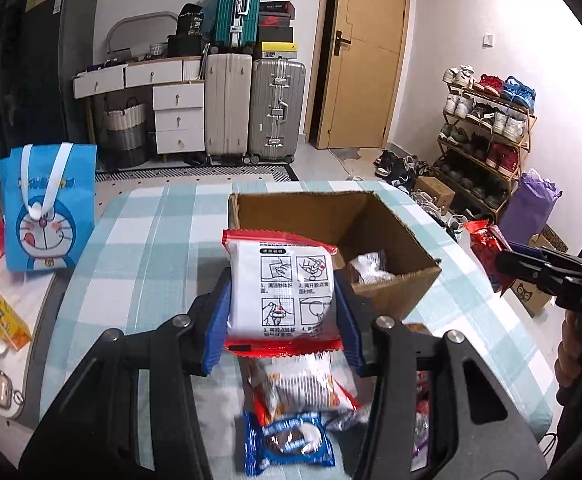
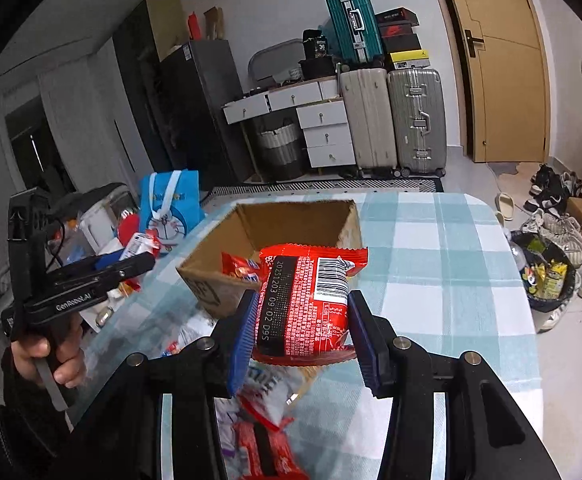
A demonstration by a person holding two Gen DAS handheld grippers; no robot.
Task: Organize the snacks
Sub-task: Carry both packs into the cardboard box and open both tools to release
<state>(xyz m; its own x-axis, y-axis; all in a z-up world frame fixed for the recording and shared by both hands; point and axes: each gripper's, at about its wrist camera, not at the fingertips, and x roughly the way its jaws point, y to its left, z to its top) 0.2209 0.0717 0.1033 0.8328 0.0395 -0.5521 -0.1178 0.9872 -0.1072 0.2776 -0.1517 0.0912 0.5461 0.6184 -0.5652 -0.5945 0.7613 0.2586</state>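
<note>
My left gripper [image 1: 285, 316] is shut on a white packet with red edges [image 1: 281, 290], held above the table just in front of the open cardboard box [image 1: 395, 292]. My right gripper [image 2: 301, 332] is shut on a red packet with a barcode [image 2: 307, 304], held in front of the same box [image 2: 207, 284]. The box holds a few packets: a white one [image 1: 367, 268] and a red one [image 2: 239, 266]. Loose snack packets lie on the checked tablecloth below both grippers, among them a blue one [image 1: 287, 442] and a red one [image 2: 263, 452].
A blue Doraemon bag [image 1: 47, 208] stands at the table's left edge beside clutter. The other gripper shows at the right of the left wrist view [image 1: 547, 272] and the left of the right wrist view [image 2: 87, 284]. Suitcases, drawers, a shoe rack and a bin stand around the room.
</note>
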